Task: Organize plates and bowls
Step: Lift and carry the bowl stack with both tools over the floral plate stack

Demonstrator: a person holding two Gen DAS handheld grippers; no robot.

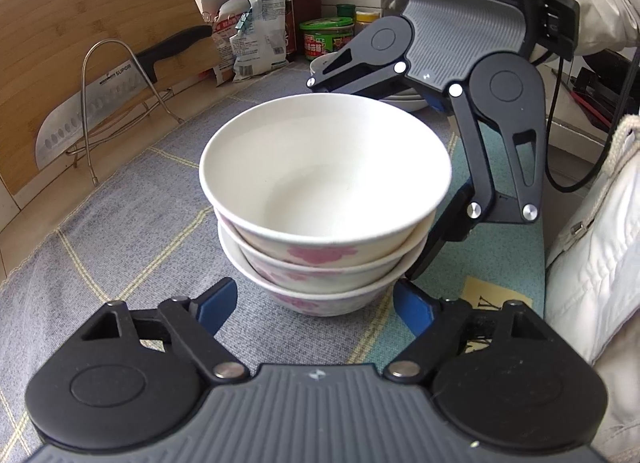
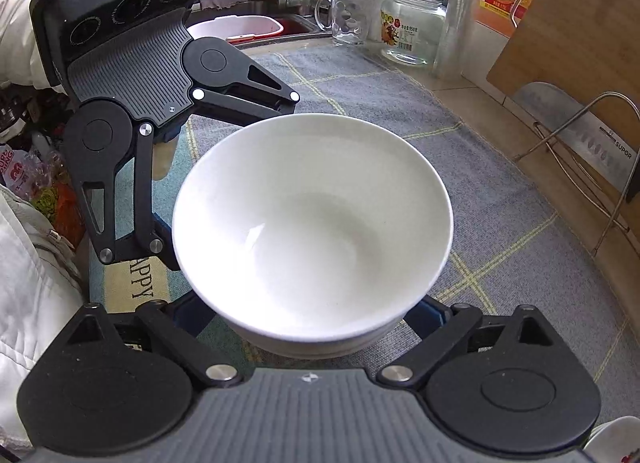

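On the tabletop (image 1: 120, 215), covered with a grey checked cloth, a stack of three bowls (image 1: 324, 207) is flanked by the left gripper (image 1: 316, 303) and the right gripper (image 2: 316, 323), whose jaws are spread on both sides of the stack, and no pad is seen pressing on it. If the jaws are closed unevenly, the slightly tilted top bowl (image 2: 312, 223) could be pushed sideways and the stack could topple, because glazed walls are probably slippery.

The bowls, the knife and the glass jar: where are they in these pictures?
bowls (image 1: 320, 183): left wrist view, on the white inside of the top bowl of the stack.
knife (image 1: 80, 115): left wrist view, on the flat of its blade.
glass jar (image 2: 412, 27): right wrist view, on its clear front wall.
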